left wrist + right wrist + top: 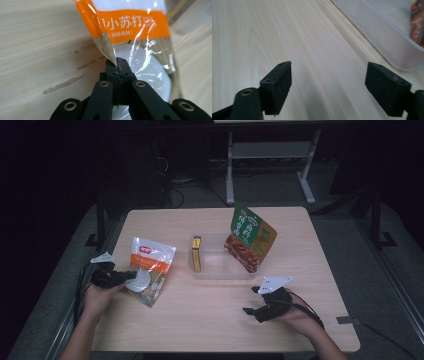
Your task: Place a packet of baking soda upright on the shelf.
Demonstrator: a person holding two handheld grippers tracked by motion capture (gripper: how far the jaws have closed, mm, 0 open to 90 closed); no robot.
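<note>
Left of the clear tray [220,270]: left gripper [131,276] pinched tight on the edge of the orange-and-white pouch [150,267], likely to lift it off the bench [200,320] toward the tray. Inside the tray: yellow box [196,253] on edge, green-and-red packet [251,238] leaning. Right of the tray, near its front corner: right gripper [252,301], jaws wide, holding nothing, apparently waiting.

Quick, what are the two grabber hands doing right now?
Left gripper: closed, pinching the edge of the orange-and-white bag.
Right gripper: open, holding nothing, above the table.
</note>
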